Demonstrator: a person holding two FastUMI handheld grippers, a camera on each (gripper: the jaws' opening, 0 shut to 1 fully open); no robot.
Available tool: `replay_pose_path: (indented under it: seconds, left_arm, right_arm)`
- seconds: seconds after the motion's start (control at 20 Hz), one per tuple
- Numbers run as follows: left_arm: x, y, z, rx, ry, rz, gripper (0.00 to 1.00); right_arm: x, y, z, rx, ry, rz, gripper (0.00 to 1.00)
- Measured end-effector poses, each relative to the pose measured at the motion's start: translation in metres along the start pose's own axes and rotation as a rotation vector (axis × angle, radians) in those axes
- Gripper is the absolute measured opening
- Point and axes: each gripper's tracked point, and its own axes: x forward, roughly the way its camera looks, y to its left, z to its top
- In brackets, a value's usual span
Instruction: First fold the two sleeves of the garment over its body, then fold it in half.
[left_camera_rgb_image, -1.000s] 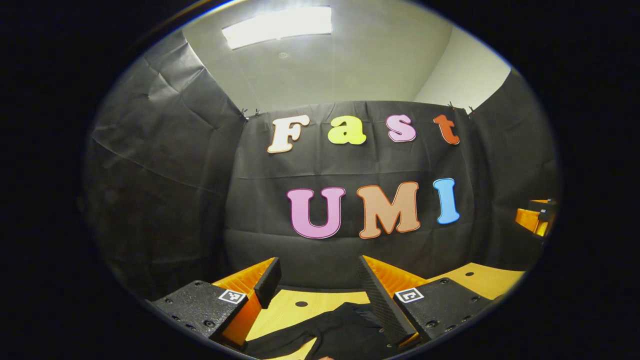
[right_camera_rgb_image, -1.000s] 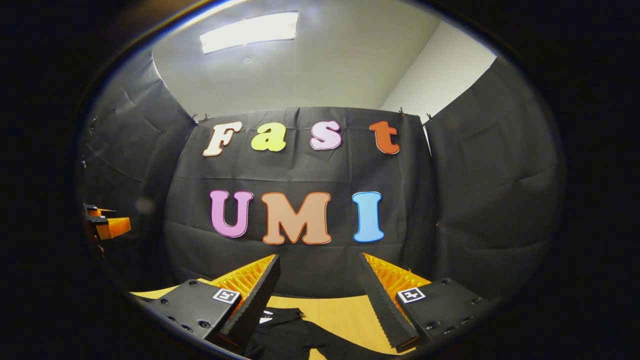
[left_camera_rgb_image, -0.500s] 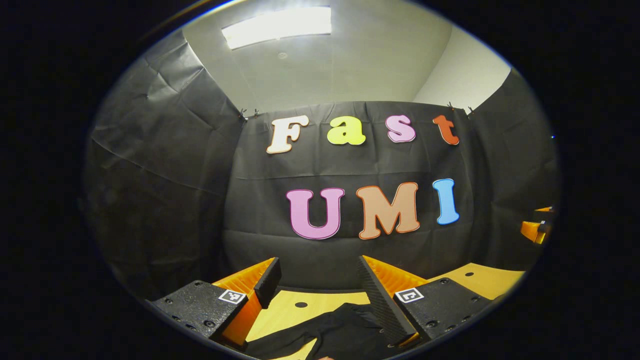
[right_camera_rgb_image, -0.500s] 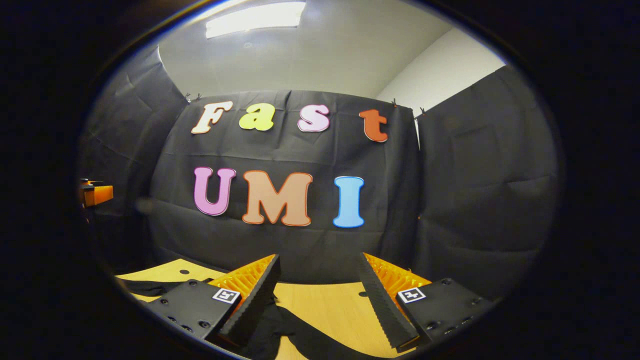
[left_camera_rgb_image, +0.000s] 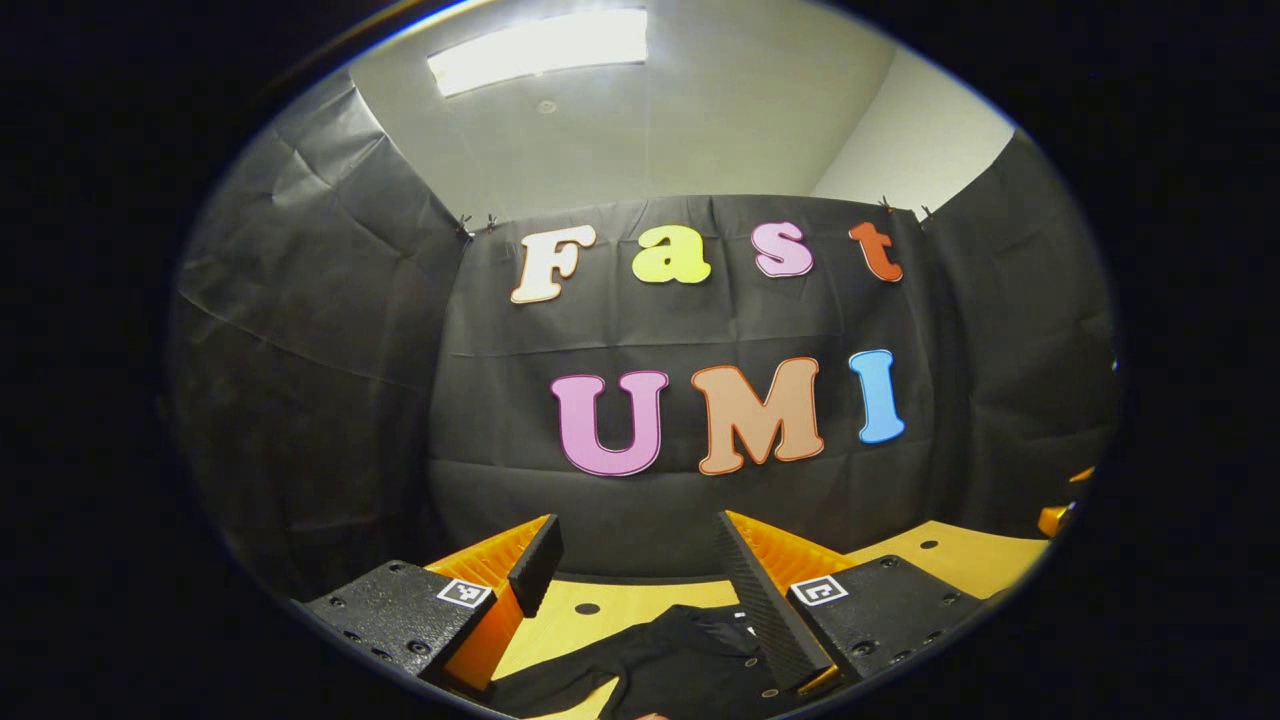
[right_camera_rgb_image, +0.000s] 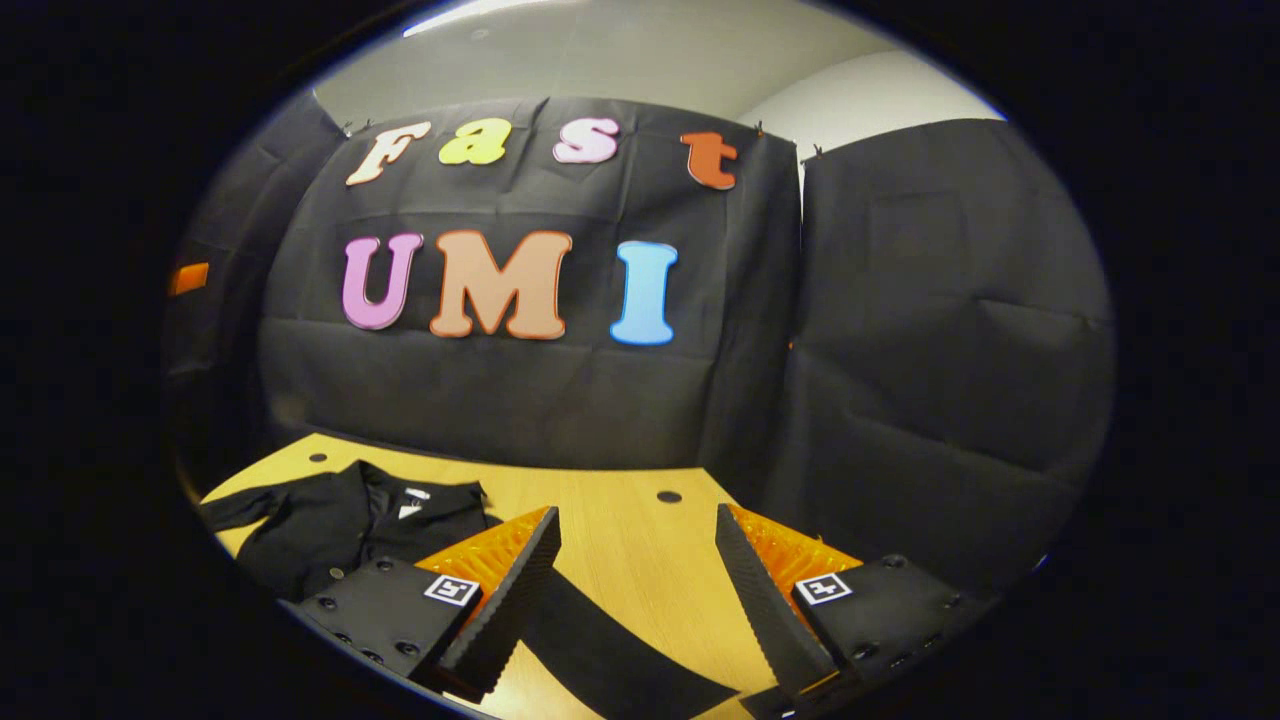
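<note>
A black garment (right_camera_rgb_image: 340, 530) with a collar lies spread on the wooden table (right_camera_rgb_image: 640, 560). One of its sleeves (right_camera_rgb_image: 610, 650) stretches out between and just under my right gripper's fingers. My right gripper (right_camera_rgb_image: 637, 560) is open above that sleeve, holding nothing. In the left gripper view the garment (left_camera_rgb_image: 670, 665) lies low between the fingers, and my left gripper (left_camera_rgb_image: 630, 565) hangs open above it. The other gripper (left_camera_rgb_image: 1055, 518) shows as a small orange piece at the far right edge of that view.
Black cloth walls close the table in at the back and on both sides. The tabletop (left_camera_rgb_image: 960, 555) has small round holes (right_camera_rgb_image: 668, 496). A ceiling light (left_camera_rgb_image: 540, 48) glows overhead.
The right gripper has tipped down and swung, so the table, the garment's body and its outstretched sleeve came into its view. The left gripper has barely shifted. Both stay open.
</note>
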Motion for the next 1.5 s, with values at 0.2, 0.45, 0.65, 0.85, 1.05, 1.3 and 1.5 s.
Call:
replay_pose_path:
  seconds: [0.2,0.45,0.65,0.85,1.05,1.3,1.5]
  left_arm:
    - [0.002,-0.014,0.002,0.012,0.002,-0.011,0.93]
    - [0.000,-0.024,0.006,0.031,0.004,-0.004,0.97]
    - [-0.003,-0.025,0.007,0.042,0.007,0.018,0.94]
    - [-0.006,-0.028,0.006,0.049,0.013,0.037,0.94]
    - [-0.007,-0.037,0.007,0.049,0.015,0.044,0.94]
    - [-0.009,-0.055,0.004,0.038,0.019,0.043,0.94]
    - [-0.012,-0.066,0.001,0.029,0.029,0.056,0.94]
  right_arm:
    - [0.014,-0.007,-0.066,-0.022,0.149,0.021,0.99]
    - [0.031,-0.009,-0.147,-0.021,0.349,0.057,0.99]
    - [0.047,-0.009,-0.191,-0.039,0.497,0.073,1.00]
    - [0.047,-0.014,-0.228,-0.051,0.601,0.093,1.00]
    - [0.045,-0.012,-0.234,-0.025,0.678,0.150,1.00]
    - [0.045,0.005,-0.234,-0.020,0.672,0.220,0.85]
    - [0.046,0.018,-0.235,-0.021,0.662,0.260,0.09]
